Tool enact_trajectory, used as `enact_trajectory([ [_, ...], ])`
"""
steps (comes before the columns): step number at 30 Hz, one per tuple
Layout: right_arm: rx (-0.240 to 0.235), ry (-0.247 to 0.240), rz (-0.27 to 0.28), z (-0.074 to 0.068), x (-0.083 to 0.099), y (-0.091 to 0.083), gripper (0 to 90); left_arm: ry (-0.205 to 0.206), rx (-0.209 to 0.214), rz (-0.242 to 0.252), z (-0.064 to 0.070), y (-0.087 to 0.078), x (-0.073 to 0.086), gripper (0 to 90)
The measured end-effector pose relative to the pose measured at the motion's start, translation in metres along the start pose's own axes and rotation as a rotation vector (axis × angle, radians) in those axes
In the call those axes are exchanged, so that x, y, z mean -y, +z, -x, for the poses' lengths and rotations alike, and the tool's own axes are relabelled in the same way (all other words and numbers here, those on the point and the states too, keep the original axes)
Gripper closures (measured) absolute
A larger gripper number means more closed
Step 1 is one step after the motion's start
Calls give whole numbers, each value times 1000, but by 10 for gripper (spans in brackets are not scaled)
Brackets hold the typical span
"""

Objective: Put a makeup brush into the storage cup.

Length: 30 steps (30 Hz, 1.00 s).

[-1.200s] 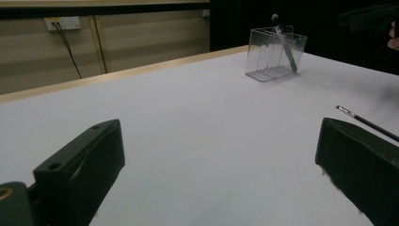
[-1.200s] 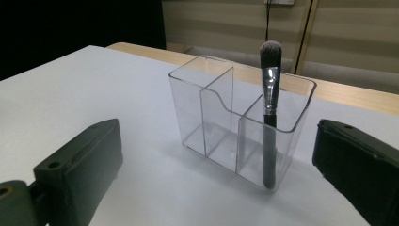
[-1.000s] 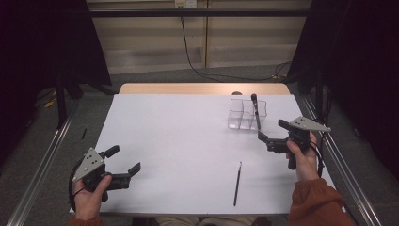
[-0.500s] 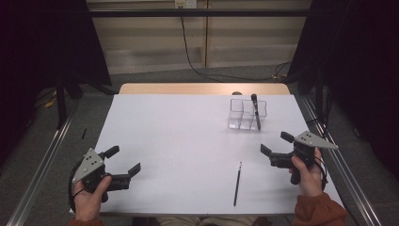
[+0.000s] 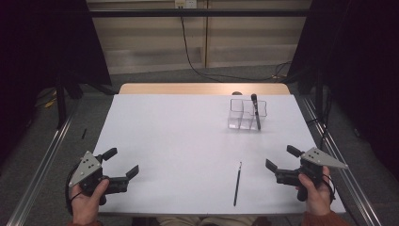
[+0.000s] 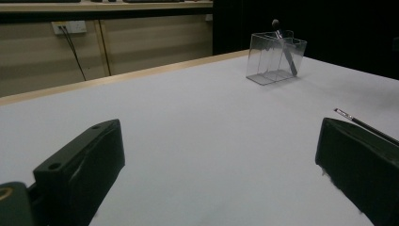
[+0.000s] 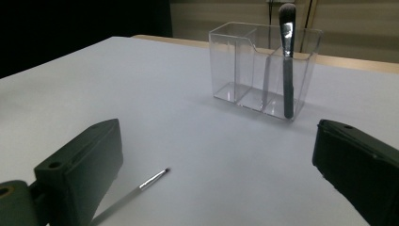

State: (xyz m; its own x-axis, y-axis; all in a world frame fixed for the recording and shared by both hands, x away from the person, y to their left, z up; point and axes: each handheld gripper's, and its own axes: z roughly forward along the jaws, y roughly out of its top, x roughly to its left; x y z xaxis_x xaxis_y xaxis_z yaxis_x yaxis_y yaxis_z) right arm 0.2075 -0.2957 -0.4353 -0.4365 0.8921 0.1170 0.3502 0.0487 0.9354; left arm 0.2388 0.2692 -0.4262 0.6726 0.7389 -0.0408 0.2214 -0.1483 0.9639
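A clear plastic organiser (image 5: 247, 114) (image 6: 275, 57) (image 7: 261, 69) with compartments stands at the table's far right. A dark makeup brush (image 5: 255, 111) (image 7: 286, 61) (image 6: 283, 44) leans upright in its right-hand compartment. A thin dark brush (image 5: 237, 182) (image 7: 134, 192) (image 6: 364, 125) lies flat on the white table near the front, between the hands and closer to the right one. My right gripper (image 5: 282, 158) is open and empty at the front right, just right of the thin brush. My left gripper (image 5: 121, 161) is open and empty at the front left corner.
The white tabletop (image 5: 179, 141) has a wooden strip (image 5: 188, 88) along its far edge. Metal rails (image 5: 42, 165) run along both sides. A black cable (image 5: 186, 52) hangs down the back wall.
My right gripper has moved from beside the organiser back towards the front right edge of the table, staying open. The left gripper has stayed put.
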Motion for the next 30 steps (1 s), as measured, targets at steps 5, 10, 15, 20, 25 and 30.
enact_trajectory([
  [5,1,1,12,1,1,-2,13,2,12,-6,2,3,0,19],
  [10,3,1,22,2,0,-2,13,9,20,-15,2,7,0,18],
  [15,-10,-1,25,1,0,0,12,6,18,-17,0,6,1,18],
  [20,-23,17,25,0,0,5,10,8,16,-16,0,5,1,18],
  [25,-34,10,18,-3,1,6,8,5,11,-15,0,5,1,18],
  [30,-47,1,13,-5,0,10,8,7,8,-16,0,5,1,18],
])
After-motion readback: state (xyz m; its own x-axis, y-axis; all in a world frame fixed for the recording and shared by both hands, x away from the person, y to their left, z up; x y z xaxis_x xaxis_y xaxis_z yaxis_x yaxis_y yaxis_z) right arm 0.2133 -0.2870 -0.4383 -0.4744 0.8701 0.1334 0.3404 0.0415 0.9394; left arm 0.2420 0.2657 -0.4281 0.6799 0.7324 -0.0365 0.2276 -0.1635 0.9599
